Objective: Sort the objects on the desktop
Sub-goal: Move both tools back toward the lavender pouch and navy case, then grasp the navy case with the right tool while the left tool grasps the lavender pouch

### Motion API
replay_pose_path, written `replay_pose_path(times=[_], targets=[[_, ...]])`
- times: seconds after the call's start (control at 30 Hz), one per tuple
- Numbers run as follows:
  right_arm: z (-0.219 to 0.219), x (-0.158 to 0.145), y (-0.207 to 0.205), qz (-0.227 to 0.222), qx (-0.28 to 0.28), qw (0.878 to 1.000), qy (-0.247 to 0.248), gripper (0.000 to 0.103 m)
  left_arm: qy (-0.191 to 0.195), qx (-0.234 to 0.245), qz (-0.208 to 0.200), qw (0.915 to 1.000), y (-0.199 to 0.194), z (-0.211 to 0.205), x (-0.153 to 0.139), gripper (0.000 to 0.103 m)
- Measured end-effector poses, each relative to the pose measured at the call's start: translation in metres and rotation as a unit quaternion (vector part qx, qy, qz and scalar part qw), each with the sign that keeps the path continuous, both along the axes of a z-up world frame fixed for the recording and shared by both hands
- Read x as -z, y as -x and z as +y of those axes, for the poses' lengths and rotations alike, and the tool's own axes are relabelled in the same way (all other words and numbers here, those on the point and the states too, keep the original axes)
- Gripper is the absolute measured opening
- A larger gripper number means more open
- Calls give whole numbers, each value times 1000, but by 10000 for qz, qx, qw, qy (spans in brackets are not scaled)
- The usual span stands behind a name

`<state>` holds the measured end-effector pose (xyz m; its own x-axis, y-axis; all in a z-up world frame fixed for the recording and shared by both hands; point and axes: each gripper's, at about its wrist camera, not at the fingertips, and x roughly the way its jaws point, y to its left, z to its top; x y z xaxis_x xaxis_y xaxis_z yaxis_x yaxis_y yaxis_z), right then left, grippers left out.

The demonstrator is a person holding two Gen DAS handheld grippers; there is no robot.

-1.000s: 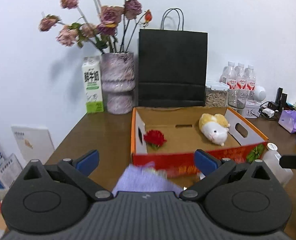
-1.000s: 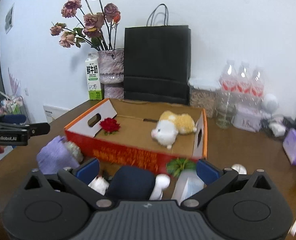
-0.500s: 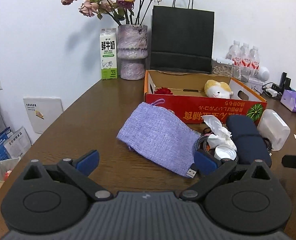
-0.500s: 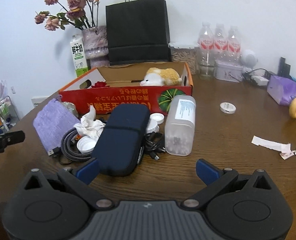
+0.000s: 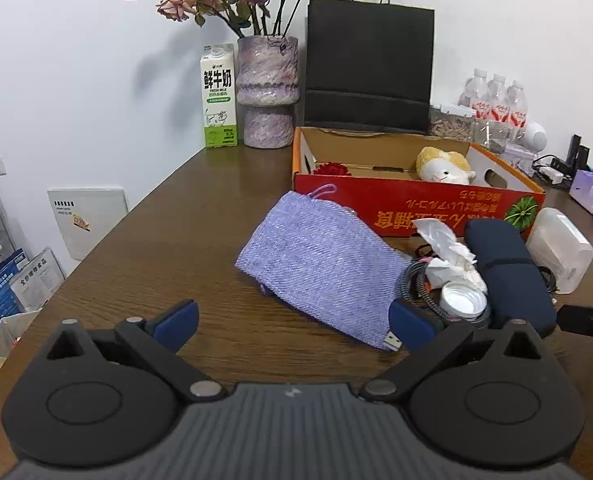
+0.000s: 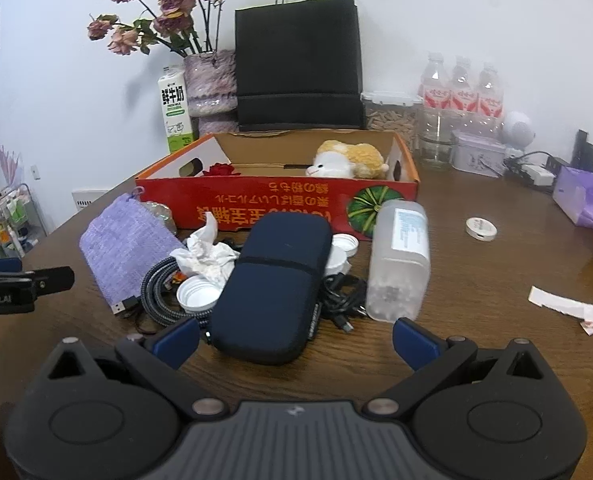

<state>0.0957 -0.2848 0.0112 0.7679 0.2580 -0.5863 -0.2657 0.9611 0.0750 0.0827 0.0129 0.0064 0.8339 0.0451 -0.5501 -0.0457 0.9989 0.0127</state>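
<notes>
The things to be sorted lie in a heap on the table (image 6: 476, 280), pushed up against the front wall of the red cardboard box (image 6: 276, 204), which looks like the place they are meant to go. A soft toy (image 6: 348, 160) and a red flower (image 6: 220, 169) lie inside it.

The right gripper (image 6: 294, 338) has its jaws wide apart and empty. The dark blue case (image 6: 274, 288) sits just ahead of and between them, so it seems the likeliest pick. Beside the right jaw lies a clear plastic bottle (image 6: 398, 264) on its side; beside the left jaw are a white cap (image 6: 198, 295), a crumpled tissue (image 6: 206, 254) and a coiled cable (image 6: 156, 292), all touching one another.

The left gripper (image 5: 294, 320) is also spread open with nothing in it. The purple pouch (image 5: 320, 264) lies flat ahead of it, its near corner close to the right jaw, and the table ahead of the left jaw is bare.

Behind the box, well apart from both grippers, stand a black paper bag (image 6: 298, 64), a vase (image 5: 267, 92) and a milk carton (image 5: 218, 96).
</notes>
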Motion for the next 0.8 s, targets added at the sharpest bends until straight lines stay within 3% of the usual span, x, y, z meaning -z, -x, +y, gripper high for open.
replay_pose_path(times=[0.23, 0.53, 0.67, 0.8], targets=[[19, 1, -15, -100, -176, 9997, 157, 96, -21, -68, 104, 9999, -18, 5, 6, 103], [36, 8, -47, -72, -35, 9994, 322, 95, 85, -73, 146, 9998, -51, 14, 11, 103], [38, 12, -58, -25, 80, 9992, 399, 86, 167, -6, 157, 9997, -66, 18, 13, 103], [38, 15, -69, 61, 110, 9992, 374, 86, 289, 58, 243, 9993, -81, 23, 19, 103]])
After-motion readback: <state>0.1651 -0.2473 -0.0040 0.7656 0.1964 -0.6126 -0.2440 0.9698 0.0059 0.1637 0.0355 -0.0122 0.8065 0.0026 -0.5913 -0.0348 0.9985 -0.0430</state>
